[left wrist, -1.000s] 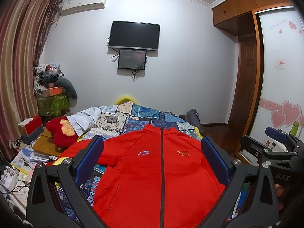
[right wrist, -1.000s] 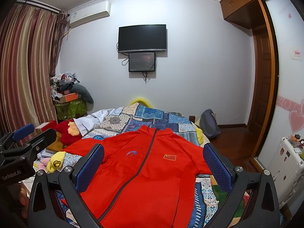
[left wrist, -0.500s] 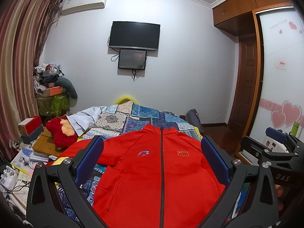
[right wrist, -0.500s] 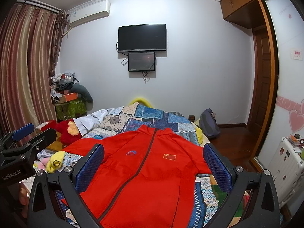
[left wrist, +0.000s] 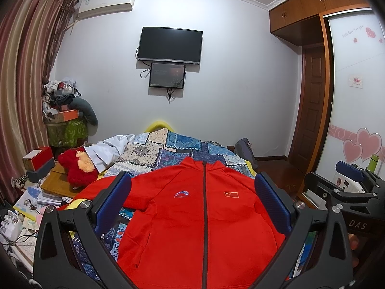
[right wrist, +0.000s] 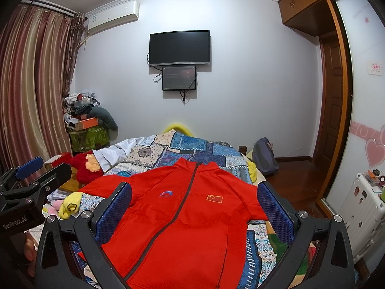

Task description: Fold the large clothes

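On the bed, a red jacket lies flat.
Both claws, left and right, gape wide; labels read "GenRobot.AI" and, perhaps, "DAS".

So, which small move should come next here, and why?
Probably lower the left gripper to the left sleeve. The red jacket lies flat, zipped and unfolded on the bed, and both grippers, the right gripper too, are open and empty.

"DAS" marks the right gripper; "GenRobot.AI" the left gripper.
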{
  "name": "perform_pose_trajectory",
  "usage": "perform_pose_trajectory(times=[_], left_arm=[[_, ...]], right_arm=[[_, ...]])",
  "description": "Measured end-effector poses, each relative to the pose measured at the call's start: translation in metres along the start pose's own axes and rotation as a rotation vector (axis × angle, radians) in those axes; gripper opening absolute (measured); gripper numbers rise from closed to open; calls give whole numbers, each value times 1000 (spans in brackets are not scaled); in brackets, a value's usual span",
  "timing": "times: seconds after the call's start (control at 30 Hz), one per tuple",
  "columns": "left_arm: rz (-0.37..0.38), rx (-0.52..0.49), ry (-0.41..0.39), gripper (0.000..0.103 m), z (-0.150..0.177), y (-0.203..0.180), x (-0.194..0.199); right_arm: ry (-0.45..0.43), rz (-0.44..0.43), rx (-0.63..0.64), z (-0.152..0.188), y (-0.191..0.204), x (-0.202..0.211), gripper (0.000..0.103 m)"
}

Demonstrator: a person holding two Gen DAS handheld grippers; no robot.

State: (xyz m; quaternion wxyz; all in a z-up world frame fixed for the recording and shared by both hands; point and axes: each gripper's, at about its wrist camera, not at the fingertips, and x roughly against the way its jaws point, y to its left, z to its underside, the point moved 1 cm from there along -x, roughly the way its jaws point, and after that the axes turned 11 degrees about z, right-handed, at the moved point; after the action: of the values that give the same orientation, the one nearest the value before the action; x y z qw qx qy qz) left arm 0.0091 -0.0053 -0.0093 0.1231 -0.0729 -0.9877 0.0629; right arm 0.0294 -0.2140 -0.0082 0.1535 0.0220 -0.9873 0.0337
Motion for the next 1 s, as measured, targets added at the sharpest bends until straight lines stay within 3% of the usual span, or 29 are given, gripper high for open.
perform_pose_trajectory(times=[0.6, 1.0], left_arm=[[-3, 23, 5, 103, 3, 6, -2], [-79, 41, 15, 103, -4, 45, -30]], right_arm=[[15, 17, 15, 11, 4, -12, 103], [31, 104, 78, 4, 12, -73, 103]])
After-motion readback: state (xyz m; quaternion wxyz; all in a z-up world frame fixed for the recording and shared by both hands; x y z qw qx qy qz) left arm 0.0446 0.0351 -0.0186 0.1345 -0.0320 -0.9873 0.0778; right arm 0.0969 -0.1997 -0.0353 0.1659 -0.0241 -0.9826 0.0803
